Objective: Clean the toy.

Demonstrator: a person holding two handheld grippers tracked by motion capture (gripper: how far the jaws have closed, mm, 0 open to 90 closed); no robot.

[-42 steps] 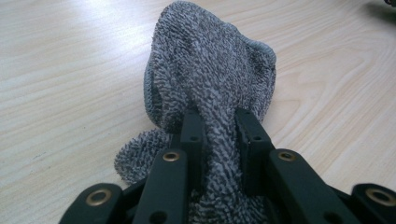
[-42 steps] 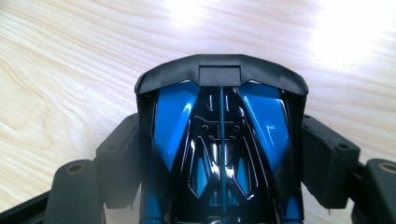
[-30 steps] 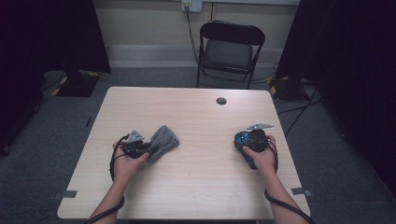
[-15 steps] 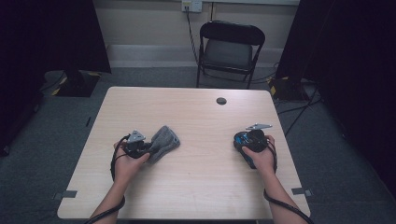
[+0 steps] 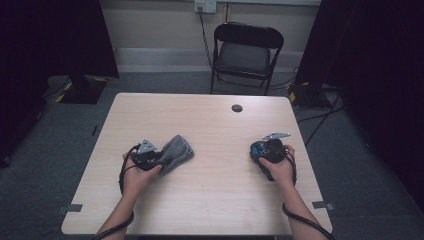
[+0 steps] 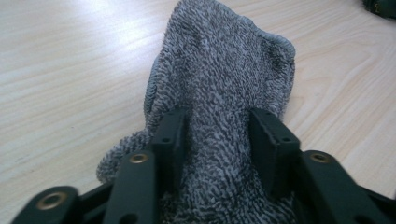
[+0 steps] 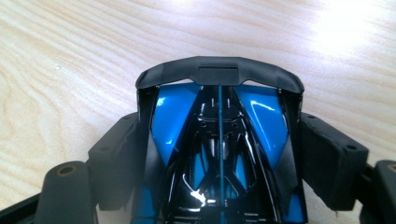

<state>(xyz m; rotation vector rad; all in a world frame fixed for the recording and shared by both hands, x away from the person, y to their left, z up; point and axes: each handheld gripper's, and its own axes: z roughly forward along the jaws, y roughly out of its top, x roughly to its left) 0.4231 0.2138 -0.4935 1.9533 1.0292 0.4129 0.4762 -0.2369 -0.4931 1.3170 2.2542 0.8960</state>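
Terry cloth (image 6: 219, 88) sits bunched between the jaws of our left claw (image 6: 219, 135), a grey, looped, soft lump lying on the pale wood-grain surface (image 5: 215, 200) at the person's left. That claw's jaws have just been opening, and the cloth is between them; the pads seem to flank the fabric rather than pinch it, so we judge the step in hand to be letting the cloth go. To do it well we would widen the jaws fully before drawing back, since the loops of such a weave can snag on the pad edges and drag the heap along. A straight, low retreat should leave it where it lies.

Our right claw (image 7: 219, 140) is closed on a toy car (image 7: 219, 154), its pads pressed against both flanks. The car is hard, glossy plastic, black with bright blue panels, wedge-shaped and capped by a curved matte spoiler. We would keep that grip steady and level, as slick, tapering sides may let it slide forward. In the high view the right claw (image 5: 270, 149) rests near the surface's right edge, well apart from the cloth (image 5: 176, 152).
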